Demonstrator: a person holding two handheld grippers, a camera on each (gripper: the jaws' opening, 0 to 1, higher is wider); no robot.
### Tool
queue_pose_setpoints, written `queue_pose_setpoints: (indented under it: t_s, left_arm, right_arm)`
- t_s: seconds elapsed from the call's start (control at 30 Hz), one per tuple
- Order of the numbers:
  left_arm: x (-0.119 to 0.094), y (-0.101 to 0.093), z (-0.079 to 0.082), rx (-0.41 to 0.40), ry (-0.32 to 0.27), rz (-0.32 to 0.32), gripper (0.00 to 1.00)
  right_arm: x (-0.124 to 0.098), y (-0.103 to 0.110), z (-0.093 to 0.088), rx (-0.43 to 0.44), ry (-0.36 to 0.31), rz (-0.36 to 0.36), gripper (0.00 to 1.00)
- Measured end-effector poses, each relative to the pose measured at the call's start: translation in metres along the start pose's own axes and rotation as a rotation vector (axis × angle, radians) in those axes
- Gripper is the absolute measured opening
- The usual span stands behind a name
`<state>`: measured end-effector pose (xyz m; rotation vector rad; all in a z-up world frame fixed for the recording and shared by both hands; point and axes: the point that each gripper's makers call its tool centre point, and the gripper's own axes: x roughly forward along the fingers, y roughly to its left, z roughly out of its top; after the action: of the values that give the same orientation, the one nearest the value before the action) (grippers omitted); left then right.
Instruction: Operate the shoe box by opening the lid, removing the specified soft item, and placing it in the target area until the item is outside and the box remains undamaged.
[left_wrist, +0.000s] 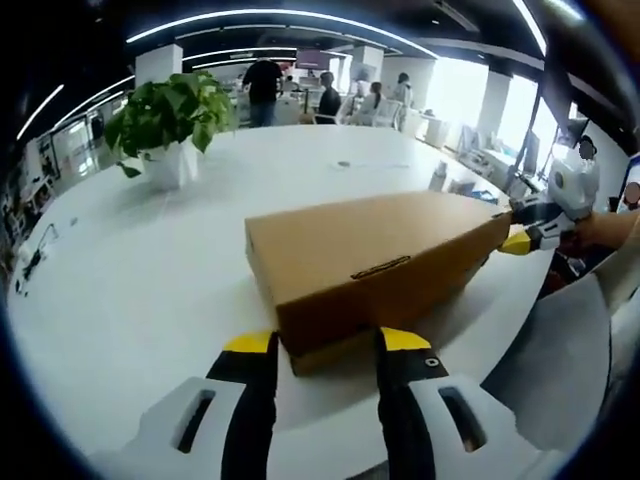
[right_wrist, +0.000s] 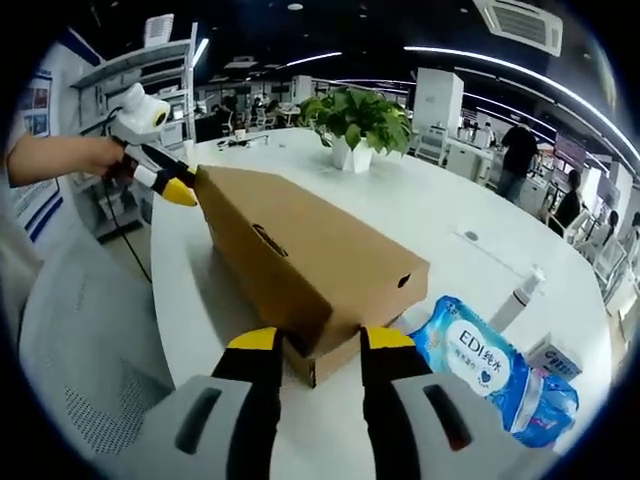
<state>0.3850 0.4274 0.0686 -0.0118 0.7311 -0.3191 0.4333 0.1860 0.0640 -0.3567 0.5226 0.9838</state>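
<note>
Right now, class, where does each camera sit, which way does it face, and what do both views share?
Left gripper view: rides the left gripper, faces one end of the shoe box; the right gripper meets the far end.
Right gripper view: rides the right gripper, faces the opposite end, a wipes pack alongside; a person's arm shows.
Shared: box, plant, white table.

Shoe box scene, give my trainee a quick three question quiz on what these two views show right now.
1. True or false: the shoe box lid is shut.
2. What lies beside the box on the table in the right gripper view? A) blue wipes pack B) a red mug C) scissors
3. Fill in: behind the box stands a potted ____.

Key: 1 true. 2 A. 3 plant. Also note: the left gripper and the right gripper each sit open at one corner of the box.
</note>
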Motion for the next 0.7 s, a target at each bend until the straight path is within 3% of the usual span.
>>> queue_pose_setpoints:
  t_s: [0.7]
  left_arm:
    - [0.013, 0.001, -0.016, -0.018, 0.04, 0.004, 0.38]
  right_arm:
    - [0.01, 0.003, -0.017, -0.006, 0.044, 0.007, 0.3]
